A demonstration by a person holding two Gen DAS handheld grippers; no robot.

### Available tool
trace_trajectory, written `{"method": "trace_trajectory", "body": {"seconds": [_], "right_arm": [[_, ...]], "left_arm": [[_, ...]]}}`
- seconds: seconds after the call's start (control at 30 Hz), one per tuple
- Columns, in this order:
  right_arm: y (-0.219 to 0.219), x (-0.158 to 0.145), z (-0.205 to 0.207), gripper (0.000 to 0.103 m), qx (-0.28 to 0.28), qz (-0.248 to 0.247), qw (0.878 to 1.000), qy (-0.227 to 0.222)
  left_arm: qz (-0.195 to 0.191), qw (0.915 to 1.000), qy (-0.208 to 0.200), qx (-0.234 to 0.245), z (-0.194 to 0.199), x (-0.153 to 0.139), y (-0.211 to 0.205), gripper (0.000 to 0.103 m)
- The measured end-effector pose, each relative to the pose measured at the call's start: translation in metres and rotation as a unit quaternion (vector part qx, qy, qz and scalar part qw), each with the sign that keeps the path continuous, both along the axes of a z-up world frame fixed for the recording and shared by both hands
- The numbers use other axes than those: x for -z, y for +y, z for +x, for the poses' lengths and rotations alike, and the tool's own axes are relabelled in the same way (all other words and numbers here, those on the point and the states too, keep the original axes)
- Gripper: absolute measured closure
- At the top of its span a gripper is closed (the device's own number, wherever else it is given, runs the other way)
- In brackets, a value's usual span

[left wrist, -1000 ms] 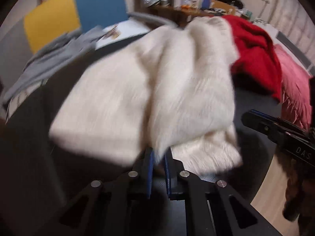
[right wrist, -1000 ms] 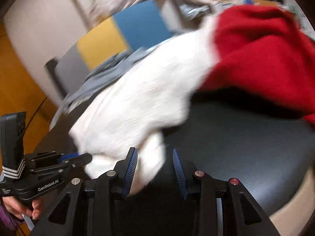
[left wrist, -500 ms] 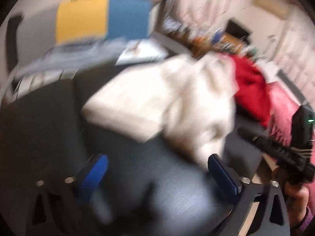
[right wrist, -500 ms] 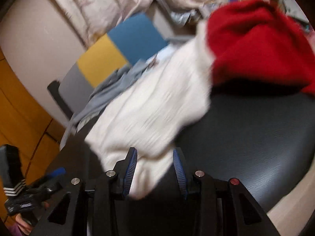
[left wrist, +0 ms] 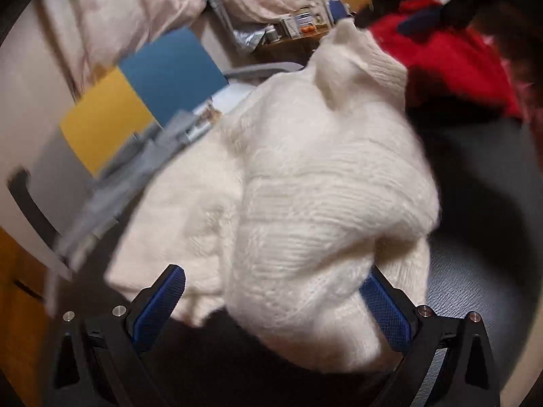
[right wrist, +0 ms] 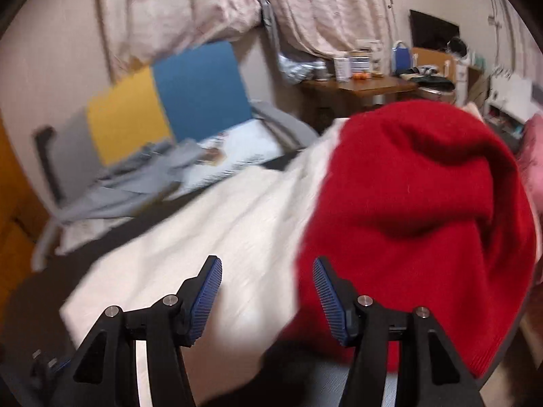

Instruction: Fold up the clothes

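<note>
A white knit sweater lies bunched and partly folded on the dark round table. My left gripper is open, its blue pads on either side of the sweater's near edge, gripping nothing. In the right wrist view the white sweater lies flat, with a red sweater heaped at its right. My right gripper is open and empty, just above the line where the white and red sweaters meet.
A grey garment lies at the table's far left by a chair with yellow and blue panels. A cluttered wooden desk stands behind. Pink fabric is at the far right. The red sweater also shows in the left wrist view.
My left gripper let go of the white sweater and opened wide. My right gripper also released the sweater, opened, and moved right toward the red sweater.
</note>
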State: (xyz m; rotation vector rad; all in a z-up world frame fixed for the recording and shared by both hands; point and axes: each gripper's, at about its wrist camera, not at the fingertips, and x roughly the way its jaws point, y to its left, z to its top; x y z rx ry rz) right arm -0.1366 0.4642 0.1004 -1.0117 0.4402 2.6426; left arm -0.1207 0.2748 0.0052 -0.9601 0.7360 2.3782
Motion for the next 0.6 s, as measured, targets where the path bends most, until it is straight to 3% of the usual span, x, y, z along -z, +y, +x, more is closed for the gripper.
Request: {"method": "trace_trajectory", "body": {"seconds": [0.07, 0.13, 0.17, 0.23, 0.27, 0.3, 0.37, 0.5, 0.6], "right_arm": [[0.009, 0.009, -0.017, 0.046, 0.003, -0.012, 1.0, -0.011], [0.018, 0.021, -0.027, 0.047, 0.013, -0.017, 0.999, -0.024], [0.02, 0.027, -0.029, 0.055, 0.018, -0.022, 0.999, -0.03], [0.024, 0.036, -0.032, 0.088, 0.017, -0.041, 0.998, -0.034], [0.025, 0.038, -0.031, 0.097, 0.008, -0.057, 0.998, -0.032], [0.027, 0.04, -0.029, 0.097, -0.003, -0.086, 0.996, -0.023], [0.026, 0.038, -0.021, 0.097, -0.029, -0.14, 0.99, 0.003], [0.005, 0.018, -0.003, 0.097, -0.098, -0.191, 0.976, 0.043], [-0.016, 0.004, 0.017, 0.097, -0.136, -0.246, 0.957, 0.076]], "left_arm": [[0.023, 0.9991, -0.035, -0.006, -0.005, -0.001, -0.008, 0.005], [0.036, 0.9978, -0.056, 0.006, 0.0, -0.001, -0.012, 0.033], [0.038, 0.9974, -0.061, 0.012, 0.002, -0.003, -0.012, 0.036], [0.032, 0.9975, -0.058, 0.025, 0.009, -0.006, -0.013, 0.061], [0.032, 0.9973, -0.06, 0.03, 0.011, -0.01, -0.014, 0.067], [0.037, 0.9966, -0.065, 0.034, 0.01, -0.014, -0.017, 0.073], [0.057, 0.995, -0.074, 0.036, 0.014, -0.025, -0.033, 0.076], [0.102, 0.9936, -0.034, 0.034, 0.022, -0.07, -0.082, 0.078], [0.125, 0.9917, -0.022, 0.021, 0.024, -0.095, -0.127, 0.078]]}}
